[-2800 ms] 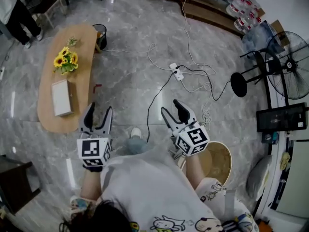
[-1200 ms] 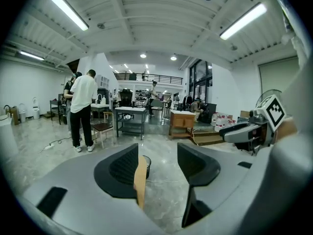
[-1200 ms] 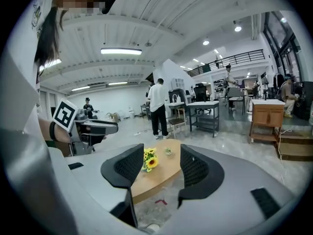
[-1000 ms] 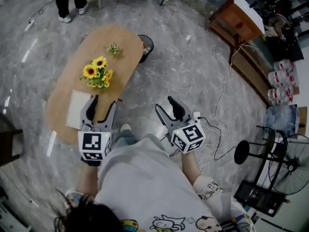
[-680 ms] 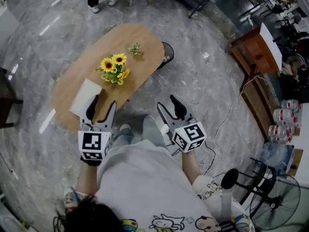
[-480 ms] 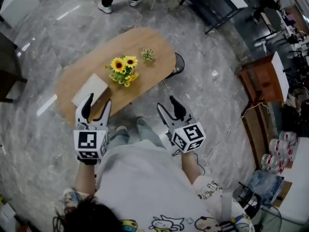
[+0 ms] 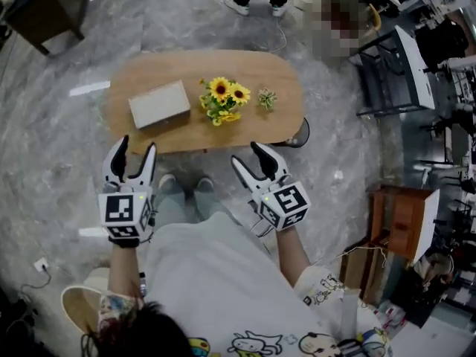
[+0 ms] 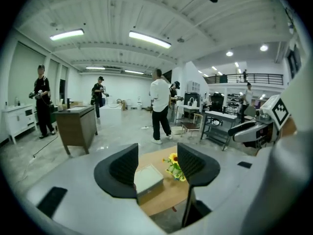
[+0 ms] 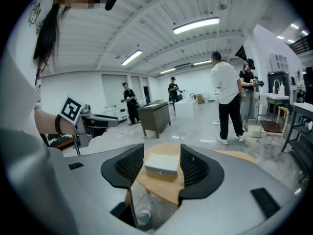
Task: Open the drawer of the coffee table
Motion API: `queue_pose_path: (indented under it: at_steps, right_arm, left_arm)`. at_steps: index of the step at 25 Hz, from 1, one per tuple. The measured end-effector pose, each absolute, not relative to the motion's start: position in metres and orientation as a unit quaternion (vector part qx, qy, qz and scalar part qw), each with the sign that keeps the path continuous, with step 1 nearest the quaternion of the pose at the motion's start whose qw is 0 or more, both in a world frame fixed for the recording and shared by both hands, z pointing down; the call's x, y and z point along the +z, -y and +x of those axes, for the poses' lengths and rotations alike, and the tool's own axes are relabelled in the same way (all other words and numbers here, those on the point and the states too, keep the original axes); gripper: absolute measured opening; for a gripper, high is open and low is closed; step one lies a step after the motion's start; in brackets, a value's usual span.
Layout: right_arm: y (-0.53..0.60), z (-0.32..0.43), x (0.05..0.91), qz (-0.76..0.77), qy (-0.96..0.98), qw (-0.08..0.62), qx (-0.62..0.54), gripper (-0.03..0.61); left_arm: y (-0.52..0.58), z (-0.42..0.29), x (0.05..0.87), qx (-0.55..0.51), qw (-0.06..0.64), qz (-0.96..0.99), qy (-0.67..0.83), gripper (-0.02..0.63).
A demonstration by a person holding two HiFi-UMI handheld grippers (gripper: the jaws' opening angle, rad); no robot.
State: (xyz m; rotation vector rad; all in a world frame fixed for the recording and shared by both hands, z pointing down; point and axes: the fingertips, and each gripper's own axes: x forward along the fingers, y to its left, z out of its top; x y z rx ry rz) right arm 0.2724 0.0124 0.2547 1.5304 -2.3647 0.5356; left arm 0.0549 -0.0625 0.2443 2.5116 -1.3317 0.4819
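Observation:
The oval wooden coffee table (image 7: 186,134) lies crosswise just ahead of me; no drawer shows from above. On it are a white box (image 7: 158,103), sunflowers (image 7: 225,99) and a small green plant (image 7: 266,98). My left gripper (image 7: 136,152) is open and empty, held above the floor short of the table's near edge. My right gripper (image 7: 248,158) is also open and empty, near the table's right half. The left gripper view frames the box (image 8: 146,179) and the sunflowers (image 8: 174,163) between its jaws (image 8: 156,166). The right gripper (image 9: 161,168) frames the box (image 9: 161,164).
My feet (image 7: 181,184) stand close to the table. A black bin (image 7: 298,134) sits by its right end. A person's shoes (image 7: 256,6) are beyond it. A dark cabinet (image 7: 44,2), a black rack (image 7: 387,65) and a wooden cabinet (image 7: 398,214) ring the area.
I have walked round and turned: the table, earlier far off at the left and slanted, now lies crosswise right before both grippers. Both stay open and empty.

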Motion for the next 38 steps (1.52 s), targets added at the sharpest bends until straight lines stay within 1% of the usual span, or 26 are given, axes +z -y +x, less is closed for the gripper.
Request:
queue_pose_path:
  at_steps: [5, 12, 16, 24, 33, 38]
  right_arm:
    - [0.001, 0.231, 0.267, 0.47, 0.849, 0.15, 0.191, 0.201]
    - [0.018, 0.172, 0.281, 0.441, 0.861, 0.16, 0.197, 0.201]
    - [0.025, 0.15, 0.285, 0.437, 0.863, 0.162, 0.198, 0.201]
    - [0.034, 0.128, 0.311, 0.431, 0.86, 0.17, 0.213, 0.201]
    - [0.037, 0.102, 0.357, 0.403, 0.863, 0.202, 0.227, 0.201]
    - [0.042, 0.091, 0.389, 0.396, 0.862, 0.208, 0.239, 0.201]
  left_arm:
    - [0.04, 0.004, 0.258, 0.173, 0.151, 0.829, 0.51, 0.225]
    - [0.033, -0.04, 0.27, 0.179, 0.165, 0.82, 0.517, 0.225]
    - [0.033, -0.052, 0.28, 0.186, 0.171, 0.824, 0.508, 0.225]
    - [0.035, -0.066, 0.319, 0.208, 0.189, 0.823, 0.494, 0.225]
    - [0.035, -0.081, 0.377, 0.229, 0.223, 0.815, 0.483, 0.225]
    - [0.037, -0.079, 0.414, 0.238, 0.233, 0.817, 0.47, 0.225]
